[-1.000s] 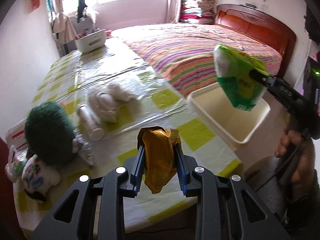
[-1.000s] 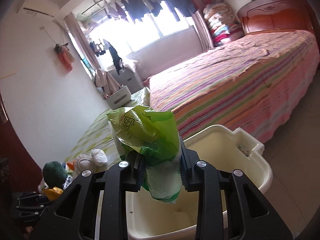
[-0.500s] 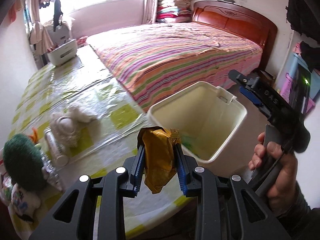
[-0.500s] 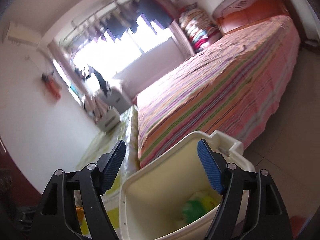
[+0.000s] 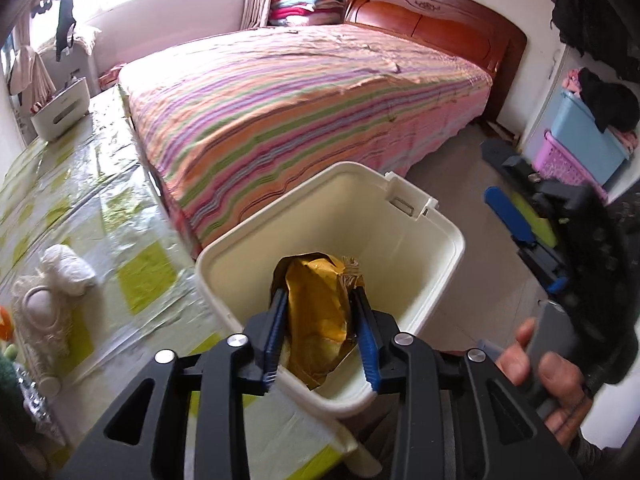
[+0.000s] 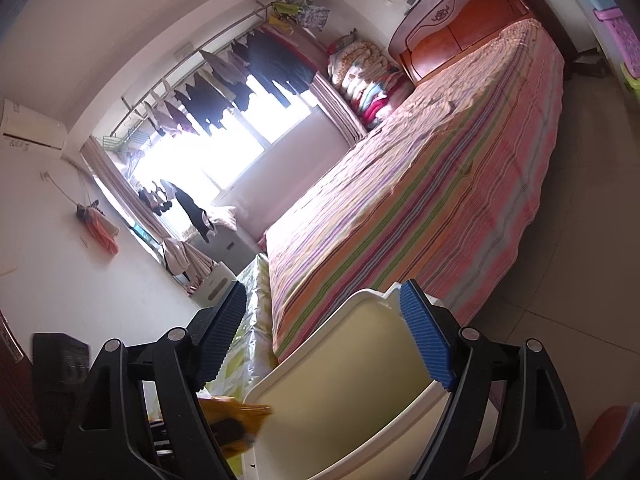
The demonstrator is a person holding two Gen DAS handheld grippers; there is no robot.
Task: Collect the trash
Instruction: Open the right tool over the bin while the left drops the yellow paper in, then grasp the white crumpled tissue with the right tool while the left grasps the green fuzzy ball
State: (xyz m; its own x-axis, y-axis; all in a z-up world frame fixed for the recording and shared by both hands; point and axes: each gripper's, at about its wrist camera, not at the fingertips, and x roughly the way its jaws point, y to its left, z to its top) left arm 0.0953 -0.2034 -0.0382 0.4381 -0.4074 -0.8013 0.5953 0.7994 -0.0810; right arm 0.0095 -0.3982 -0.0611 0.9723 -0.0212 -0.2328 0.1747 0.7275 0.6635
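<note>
The left gripper [image 5: 320, 336] grips a crumpled golden-yellow wrapper [image 5: 318, 316] between its blue pads; its jaws have just been easing apart a little, yet the wrapper sits pinched between them. Directly beneath and ahead of this gripper stands the cream trash bin [image 5: 440, 264], its mouth open upward, so the wrapper hangs over the near part of the bin's opening.

The right gripper [image 6: 328, 336] has its jaws spread wide with nothing between them (they have just been opening), and the bin's pale rim [image 6: 320, 344] shows through the gap, just below and ahead of the pads. In the left wrist view this gripper lies to the right of the bin, held by a hand [image 5: 548, 372] near the lower right edge.

To the left of the left gripper runs the table [image 5: 80, 208] under a shiny yellow-and-white checked cover, carrying a wad of white tissue [image 5: 66, 270] and a pale bottle-like thing [image 5: 38, 320] lying on its side. Beyond the bin stretches a bed [image 5: 320, 100] with a striped cover.
</note>
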